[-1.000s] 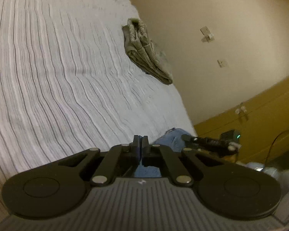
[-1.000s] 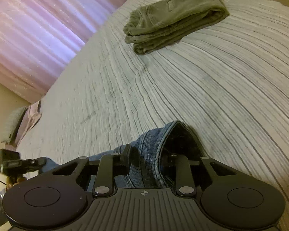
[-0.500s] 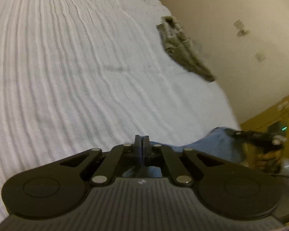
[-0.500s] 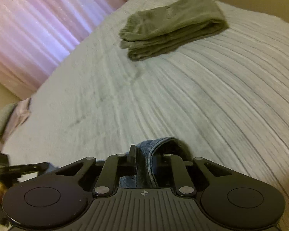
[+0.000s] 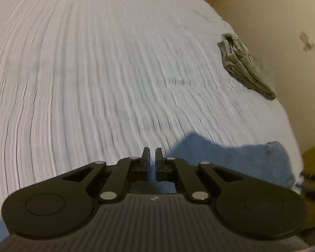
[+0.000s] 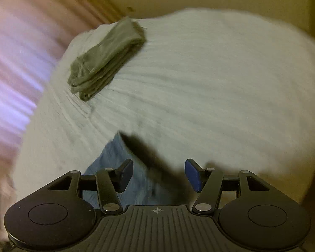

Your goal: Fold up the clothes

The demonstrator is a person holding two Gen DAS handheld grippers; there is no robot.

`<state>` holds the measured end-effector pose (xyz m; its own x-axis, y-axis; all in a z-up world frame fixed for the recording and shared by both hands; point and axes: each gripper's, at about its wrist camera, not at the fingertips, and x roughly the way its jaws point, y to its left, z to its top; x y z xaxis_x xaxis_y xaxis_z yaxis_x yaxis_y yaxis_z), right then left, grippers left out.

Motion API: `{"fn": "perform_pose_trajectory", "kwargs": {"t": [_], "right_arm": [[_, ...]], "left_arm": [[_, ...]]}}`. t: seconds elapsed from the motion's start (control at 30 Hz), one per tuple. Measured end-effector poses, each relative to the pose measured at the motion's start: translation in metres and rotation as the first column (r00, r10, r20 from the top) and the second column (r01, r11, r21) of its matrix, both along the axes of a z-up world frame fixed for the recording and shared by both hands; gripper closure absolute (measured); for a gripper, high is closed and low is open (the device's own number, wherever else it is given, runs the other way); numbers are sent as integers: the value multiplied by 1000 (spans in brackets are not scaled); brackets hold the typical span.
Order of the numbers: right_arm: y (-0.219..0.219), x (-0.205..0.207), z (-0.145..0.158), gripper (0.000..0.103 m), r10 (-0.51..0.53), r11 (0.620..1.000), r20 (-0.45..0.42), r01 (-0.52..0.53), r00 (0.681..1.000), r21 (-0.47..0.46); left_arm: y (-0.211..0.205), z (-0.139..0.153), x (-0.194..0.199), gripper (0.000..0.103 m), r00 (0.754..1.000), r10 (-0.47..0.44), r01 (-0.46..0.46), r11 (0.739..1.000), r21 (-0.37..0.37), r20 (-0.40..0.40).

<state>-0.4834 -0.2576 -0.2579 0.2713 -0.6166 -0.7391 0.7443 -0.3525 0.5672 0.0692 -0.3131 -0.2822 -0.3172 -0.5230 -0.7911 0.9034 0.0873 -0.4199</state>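
Blue jeans (image 5: 231,159) lie at the near edge of the striped white bed (image 5: 94,73). My left gripper (image 5: 152,161) is shut, and the denim runs out from between its fingertips to the right. In the right wrist view the jeans (image 6: 113,163) lie spread under my right gripper (image 6: 159,173). Its jaws are opening, its blue pads (image 6: 192,175) stand well apart, and neither presses on the cloth. The jeans' dark inside (image 6: 145,153) shows between the fingers. Both views are blurred by motion.
A folded olive-green garment (image 5: 243,65) (image 6: 107,61) rests near the bed's far corner by the beige wall (image 5: 283,21). Pink curtains (image 6: 14,63) hang beyond the bed. Wooden furniture (image 5: 313,153) stands beside the bed's corner.
The right jaws were shut on the jeans' hem and have now sprung apart, letting the denim go. Both views swung across the bed. More of the jeans now lies on the bedspread.
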Motion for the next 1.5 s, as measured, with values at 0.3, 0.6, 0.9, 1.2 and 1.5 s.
{"fn": "perform_pose_trajectory", "kwargs": {"t": [0.3, 0.6, 0.9, 1.2, 1.5], "right_arm": [[-3, 28, -27, 71, -6, 987, -277, 50, 961, 151], [21, 130, 31, 57, 266, 962, -455, -261, 850, 75], [44, 203, 6, 40, 542, 840, -391, -456, 744, 295], [55, 246, 81, 15, 636, 771, -356, -585, 684, 252], [87, 276, 117, 4, 690, 719, -375, -647, 619, 253]], "left_arm": [[88, -6, 7, 100, 994, 38, -50, 992, 115, 105], [167, 0, 27, 99, 967, 107, -141, 981, 135, 230], [216, 22, 45, 83, 929, 242, -303, 932, 200, 280], [257, 100, 62, 70, 851, 348, -429, 892, 141, 393], [288, 139, 50, 62, 800, 351, -457, 882, 116, 487]]}}
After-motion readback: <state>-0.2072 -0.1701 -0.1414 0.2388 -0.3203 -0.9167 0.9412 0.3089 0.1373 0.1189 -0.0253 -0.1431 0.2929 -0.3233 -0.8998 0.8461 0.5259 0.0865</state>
